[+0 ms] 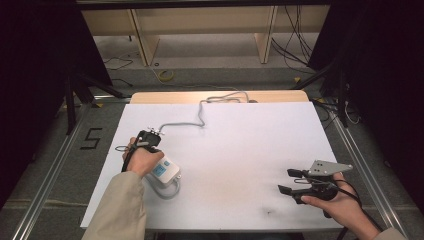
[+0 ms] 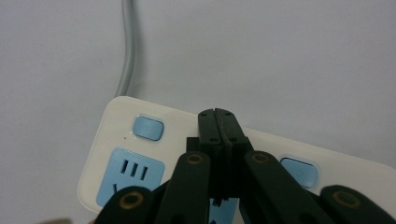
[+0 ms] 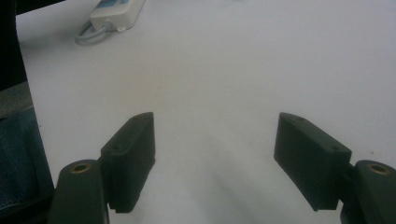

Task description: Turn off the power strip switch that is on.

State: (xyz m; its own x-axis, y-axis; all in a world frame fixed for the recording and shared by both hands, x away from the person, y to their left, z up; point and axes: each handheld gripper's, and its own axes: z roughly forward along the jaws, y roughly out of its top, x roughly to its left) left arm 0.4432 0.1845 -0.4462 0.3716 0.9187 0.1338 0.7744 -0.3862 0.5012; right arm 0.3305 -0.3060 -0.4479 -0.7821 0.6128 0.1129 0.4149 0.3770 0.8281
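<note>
A white power strip (image 1: pixel 165 173) with blue sockets lies at the left of the white table top (image 1: pixel 235 150). A hand (image 1: pixel 141 161) holds my left gripper (image 2: pixel 218 114) above it. The jaws are shut with nothing between them. Their tips sit over the strip (image 2: pixel 119 116), between two blue buttons (image 2: pixel 148 128); whether they touch it I cannot tell. The strip's grey cable (image 2: pixel 127 56) leaves its end. My right gripper (image 1: pixel 285 180) rests at the near right, open and empty (image 3: pixel 215 120), pointing left across the table towards the distant strip (image 3: pixel 116 11).
A grey cable (image 1: pixel 200 119) snakes from the left hand to the table's far edge. Wooden shelving (image 1: pixel 200 30) and loose floor cables (image 1: pixel 295 45) lie beyond. Dark curtains flank both sides. A "5" (image 1: pixel 91 138) is marked on the floor at left.
</note>
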